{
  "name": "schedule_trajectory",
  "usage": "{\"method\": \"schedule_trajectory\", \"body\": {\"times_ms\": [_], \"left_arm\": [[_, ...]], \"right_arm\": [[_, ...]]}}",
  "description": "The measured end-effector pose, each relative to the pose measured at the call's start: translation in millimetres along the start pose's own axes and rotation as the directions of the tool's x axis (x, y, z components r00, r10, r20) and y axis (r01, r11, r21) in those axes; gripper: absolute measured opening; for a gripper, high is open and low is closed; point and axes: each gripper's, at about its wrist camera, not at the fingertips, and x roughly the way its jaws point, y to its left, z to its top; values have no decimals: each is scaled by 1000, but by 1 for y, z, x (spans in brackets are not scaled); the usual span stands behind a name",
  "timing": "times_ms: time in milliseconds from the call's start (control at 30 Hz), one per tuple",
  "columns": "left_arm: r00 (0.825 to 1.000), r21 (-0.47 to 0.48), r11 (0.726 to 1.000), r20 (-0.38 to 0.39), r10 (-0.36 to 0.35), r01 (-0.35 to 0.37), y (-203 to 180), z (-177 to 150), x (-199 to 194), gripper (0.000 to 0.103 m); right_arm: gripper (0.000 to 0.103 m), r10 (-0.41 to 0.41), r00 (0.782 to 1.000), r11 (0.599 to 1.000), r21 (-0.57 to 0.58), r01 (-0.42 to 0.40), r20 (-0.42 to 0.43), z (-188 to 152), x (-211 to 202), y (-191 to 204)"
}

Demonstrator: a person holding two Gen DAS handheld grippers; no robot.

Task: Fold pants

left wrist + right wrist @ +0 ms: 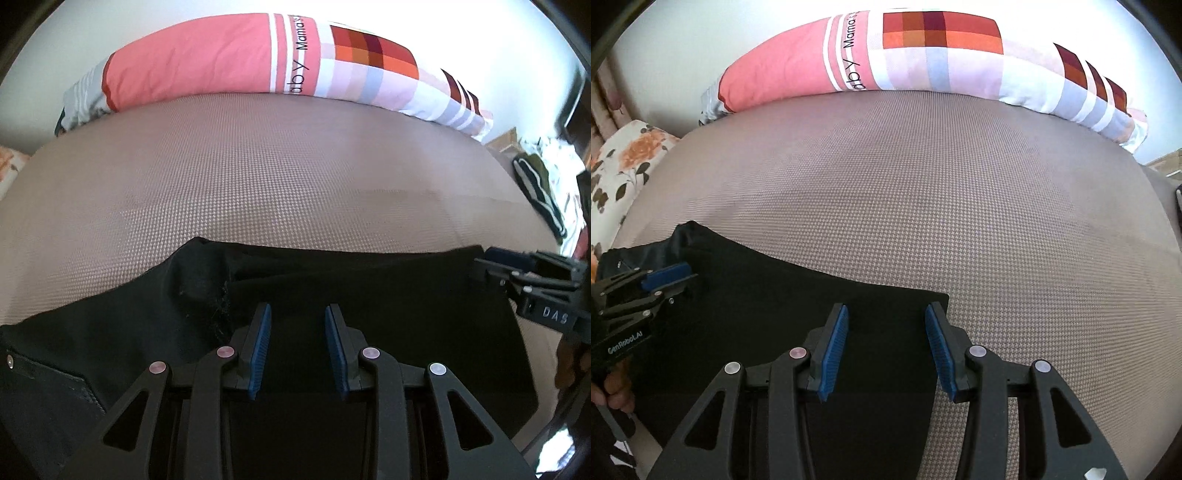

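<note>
- black pants (369, 295) lie folded flat on the near part of the bed (258, 184).
- my left tongs (297, 347) and right tongs (886, 347) hover over them, parted and empty, likely ready for the next fold.

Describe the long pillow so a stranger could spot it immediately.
Start at the taupe woven bed cover and follow it to its far edge by the white wall. The long pillow lies along that edge. Unlike the flowered cushion, it has a salmon-pink end, printed lettering and red-orange checks.
</note>
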Motion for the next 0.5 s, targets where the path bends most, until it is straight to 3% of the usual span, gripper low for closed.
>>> {"method": "schedule_trajectory", "body": {"times_ms": [100, 167, 367, 500], "left_arm": [[1000, 17, 1000, -8, 13, -13, -3, -6, -8, 39], [1000, 18, 1000, -13, 13, -13, -4, -13, -13, 56], [999, 36, 998, -18, 45, -44, -6, -40, -23, 58], [999, 29, 998, -19, 49, -49, -8, -56, -33, 58]], "right_arm": [[42, 4, 1000, 1000, 9, -4, 11, -3, -12, 2], [42, 17, 1000, 1000, 11, -17, 24, -7, -22, 4], [42, 36, 999, 998, -44, -34, 38, -29, -46, 21], [42, 80, 997, 996, -43, -80, -4, -44, -49, 30]]}}
